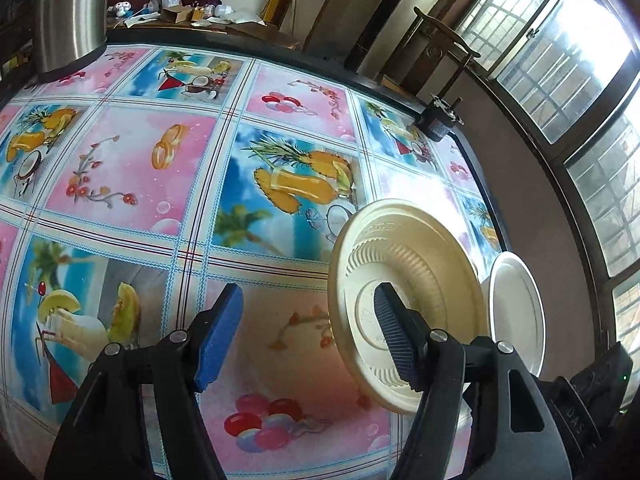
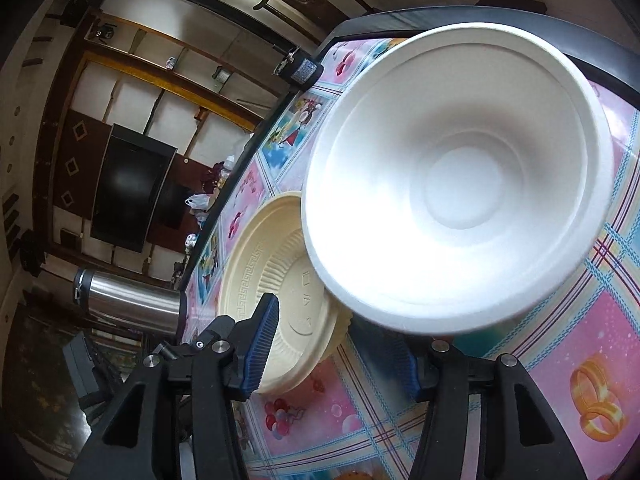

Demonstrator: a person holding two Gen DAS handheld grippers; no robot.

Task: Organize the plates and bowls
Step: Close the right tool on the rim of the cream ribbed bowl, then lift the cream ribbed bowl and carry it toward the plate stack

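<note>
While the cream plate (image 1: pixel 404 292) stands nearly on edge above the table (image 1: pixel 132 168), the white bowl (image 2: pixel 460 184) is just beside it, its hollow facing the right camera. Both the left gripper (image 1: pixel 308 340) and the right gripper (image 2: pixel 336 348) have jaws spread wide, closed on nothing. A steel flask (image 2: pixel 128 300) stands well apart.
</note>
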